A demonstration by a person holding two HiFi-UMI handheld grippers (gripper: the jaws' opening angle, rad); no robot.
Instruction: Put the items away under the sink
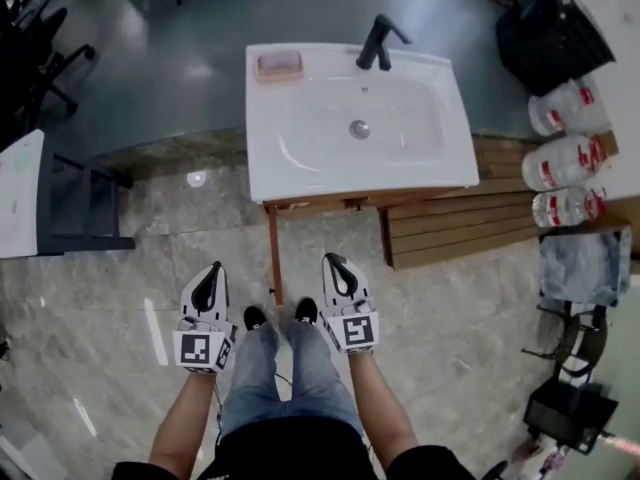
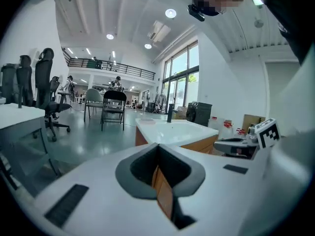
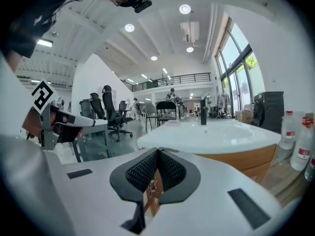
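Bottles [image 1: 570, 160] stand right of the sink [image 1: 300, 158]; left gripper [image 1: 212, 273] and right gripper [image 1: 335, 266], jaws clenched empty, should open before reaching one upright.

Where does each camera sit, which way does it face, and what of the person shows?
Head view: on the head, facing steeply down at the white sink; forearms, jeans, shoes, left gripper and right gripper show.
Left gripper view: on that gripper, along its shut jaws toward the sink; right gripper at right.
Right gripper view: on that gripper, along its shut jaws toward sink and bottles; left gripper at left.
Shared: all show the sink and black faucet.
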